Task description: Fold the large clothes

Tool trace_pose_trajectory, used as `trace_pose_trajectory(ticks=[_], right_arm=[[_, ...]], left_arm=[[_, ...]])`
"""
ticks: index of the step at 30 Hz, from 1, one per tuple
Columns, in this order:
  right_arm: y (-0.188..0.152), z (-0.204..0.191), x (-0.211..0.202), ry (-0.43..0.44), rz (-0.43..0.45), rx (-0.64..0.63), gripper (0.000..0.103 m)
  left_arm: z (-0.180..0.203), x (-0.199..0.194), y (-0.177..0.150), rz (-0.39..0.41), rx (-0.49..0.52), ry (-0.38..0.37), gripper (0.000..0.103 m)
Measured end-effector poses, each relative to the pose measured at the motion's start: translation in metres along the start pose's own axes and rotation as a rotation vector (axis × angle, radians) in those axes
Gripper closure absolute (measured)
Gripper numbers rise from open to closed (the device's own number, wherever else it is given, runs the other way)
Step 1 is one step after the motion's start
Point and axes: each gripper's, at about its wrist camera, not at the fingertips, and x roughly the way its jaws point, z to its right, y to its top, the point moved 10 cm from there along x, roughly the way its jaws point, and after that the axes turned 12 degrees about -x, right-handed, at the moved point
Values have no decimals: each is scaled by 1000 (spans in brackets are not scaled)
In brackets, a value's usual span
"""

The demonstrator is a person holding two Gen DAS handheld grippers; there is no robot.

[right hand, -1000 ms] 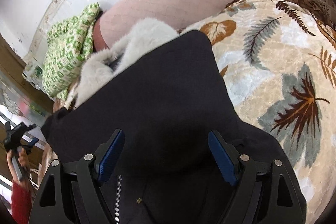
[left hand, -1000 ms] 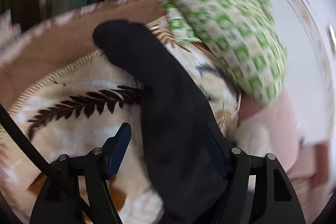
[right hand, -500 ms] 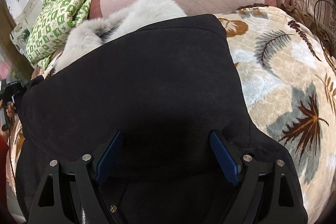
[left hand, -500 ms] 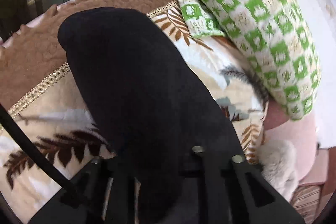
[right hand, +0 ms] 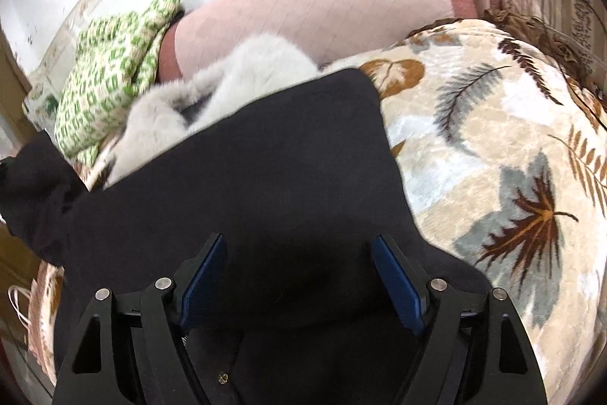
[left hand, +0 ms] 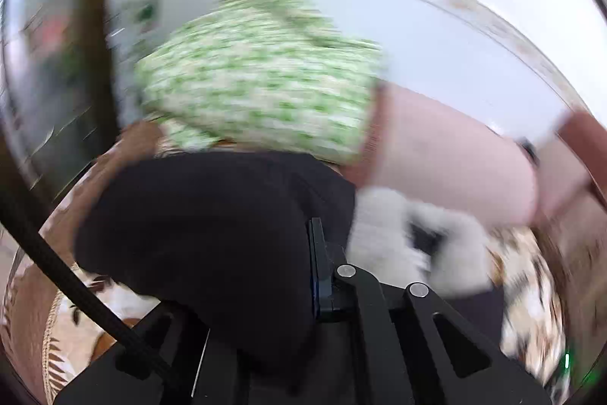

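A black coat (right hand: 265,169) with a pale grey fur collar (right hand: 235,90) lies spread on a leaf-patterned blanket (right hand: 493,139). My right gripper (right hand: 299,253) hovers over the coat's body. Its blue pads stand wide apart and its jaws are closing, with black cloth below and between them but not pressed. In the blurred left wrist view, my left gripper (left hand: 309,253) is shut on the coat's black sleeve (left hand: 197,226), which drapes over the fingers and is lifted off the bed. The fur collar (left hand: 417,245) lies just right of it. The raised sleeve (right hand: 34,185) also shows at the left edge.
A green-and-white checked pillow (left hand: 258,90) and a pink quilted bolster (right hand: 322,6) lie at the back against a white wall. A brown quilted cover (left hand: 114,162) edges the bed on the left. A black cable (left hand: 76,283) crosses the left wrist view.
My left gripper shut on the black sleeve, then lifted it and swung it towards the fur collar while rolling. The right gripper stayed over the coat's body.
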Motion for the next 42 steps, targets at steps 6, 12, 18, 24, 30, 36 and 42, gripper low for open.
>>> trace_pose_trajectory(ticks=[6, 12, 18, 24, 30, 36, 42], right_arm=[[11, 27, -21, 2, 60, 105, 19], [18, 52, -34, 7, 90, 167, 19], [24, 53, -39, 57, 107, 191, 19], [26, 28, -37, 96, 118, 143, 19], [27, 22, -45, 85, 144, 113, 15], [22, 25, -33, 82, 109, 107, 13], [-8, -12, 13, 133, -69, -15, 24]], left_arm=[[108, 8, -126, -97, 243, -63, 94], [142, 44, -250, -301, 350, -86, 48], [134, 6, -301, -294, 476, -131, 37], [101, -34, -301, -195, 518, -143, 34], [49, -35, -258, -121, 330, -142, 31], [-15, -14, -223, -115, 176, -9, 29], [-54, -9, -203, -98, 28, 59, 29]])
